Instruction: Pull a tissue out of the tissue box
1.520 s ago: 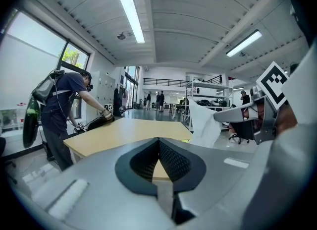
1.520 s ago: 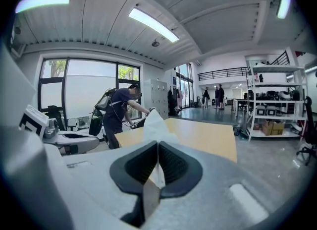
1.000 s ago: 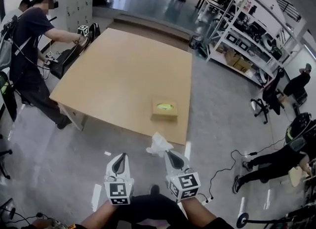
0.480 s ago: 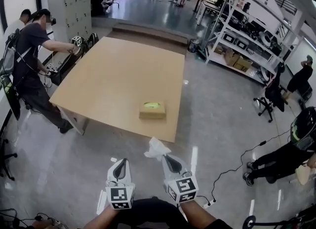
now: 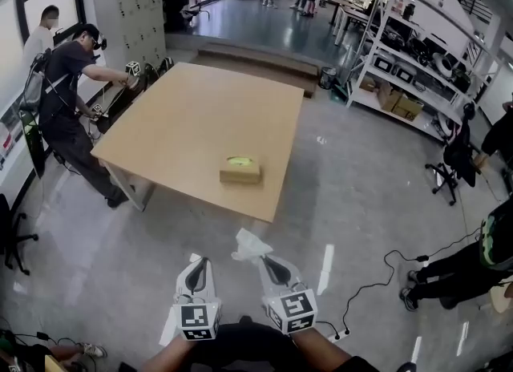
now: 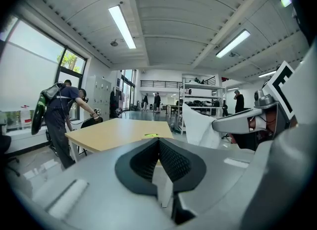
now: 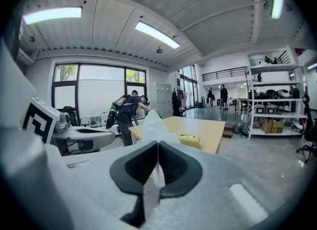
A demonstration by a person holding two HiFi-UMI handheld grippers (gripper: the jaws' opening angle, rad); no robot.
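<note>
**Right gripper (image 5: 259, 258) pinches the tissue (image 5: 250, 244), well clear of its box**

The tissue is a crumpled white sheet standing up from the right gripper's tips. Its lower edge is caught between the two dark pads, which are pressed together on it. In the right gripper view the sheet rises straight out of the seam between the jaws. It hangs in the air over the grey floor (image 5: 96, 250), in front of the person's body, and touches nothing else. Just beside it, the left gripper (image 5: 199, 262) has its jaws closed on each other with nothing between them, so it takes no part in the hold.

The tissue box (image 5: 240, 170) sits well apart from both grippers, on the wooden table (image 5: 192, 110) near the edge closest to the camera, with its green-rimmed slot facing up. Nothing joins the sheet to the box. Whether another sheet pokes from the slot is too small to tell.

By this layout the pull looks finished: one sheet is fully out of the box and firmly held. Nothing in the task as worded seems left, and whether the sheet is meant to be put down anywhere the pictures do not say.

Farther out, another person (image 5: 66, 82) stands at the table's far left corner, and shelving (image 5: 401, 66) lines the right side of the room.
</note>
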